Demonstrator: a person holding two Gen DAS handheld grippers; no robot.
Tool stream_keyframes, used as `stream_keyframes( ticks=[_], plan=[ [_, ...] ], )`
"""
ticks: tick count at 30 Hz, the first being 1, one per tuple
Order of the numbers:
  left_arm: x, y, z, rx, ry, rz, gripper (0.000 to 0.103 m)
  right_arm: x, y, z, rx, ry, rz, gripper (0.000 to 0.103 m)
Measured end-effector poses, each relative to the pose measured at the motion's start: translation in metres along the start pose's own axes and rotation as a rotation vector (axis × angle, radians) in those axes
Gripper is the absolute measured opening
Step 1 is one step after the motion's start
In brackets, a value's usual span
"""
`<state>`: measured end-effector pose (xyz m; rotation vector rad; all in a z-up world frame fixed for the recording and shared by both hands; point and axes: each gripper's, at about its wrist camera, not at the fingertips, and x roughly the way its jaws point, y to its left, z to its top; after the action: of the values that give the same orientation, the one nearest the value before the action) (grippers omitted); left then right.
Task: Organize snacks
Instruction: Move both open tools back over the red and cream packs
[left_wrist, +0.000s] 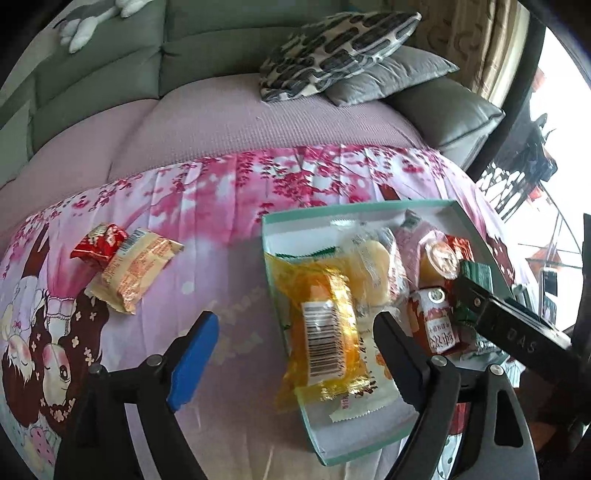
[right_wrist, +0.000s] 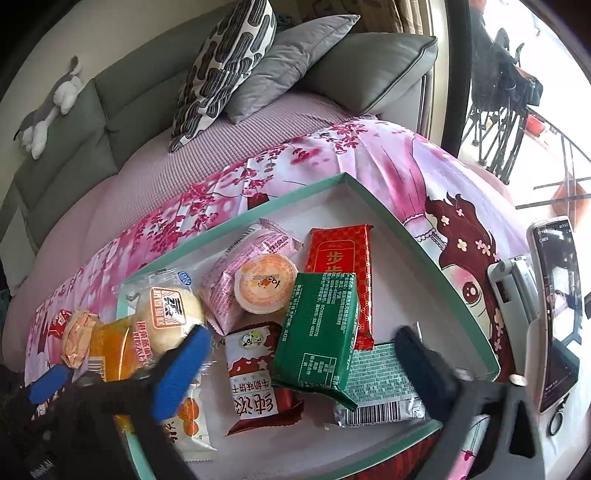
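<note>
A shallow teal-rimmed box lies on the pink blanket and holds several snacks: an orange packet, a bun, a jelly cup, a green packet, a long red packet and a red-and-white biscuit packet. Two snacks lie outside to the left: a small red packet and a beige packet. My left gripper is open and empty over the box's left edge. My right gripper is open and empty above the green packet; it shows in the left wrist view.
The pink floral blanket covers a grey sofa with cushions at the back. A phone on a stand is at the right beside the box. A plush toy lies on the sofa back.
</note>
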<state>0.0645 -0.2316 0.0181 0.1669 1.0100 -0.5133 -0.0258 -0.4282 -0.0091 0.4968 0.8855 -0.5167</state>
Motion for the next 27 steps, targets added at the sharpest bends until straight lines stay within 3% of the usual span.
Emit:
stream_keyframes(
  ticks=[3, 15, 27],
  plan=[
    [-0.003, 0.010, 0.003, -0.041, -0.027, 0.033, 0.095, -0.002, 0.002, 0.000, -0.001, -0.008, 0.004, 0.103],
    [-0.005, 0.064, 0.008, -0.197, -0.064, 0.143, 0.095, -0.017, 0.003, 0.005, 0.011, -0.048, -0.003, 0.103],
    [-0.013, 0.121, -0.002, -0.311, -0.049, 0.216, 0.095, -0.031, 0.053, 0.002, -0.105, -0.062, 0.124, 0.103]
  ],
)
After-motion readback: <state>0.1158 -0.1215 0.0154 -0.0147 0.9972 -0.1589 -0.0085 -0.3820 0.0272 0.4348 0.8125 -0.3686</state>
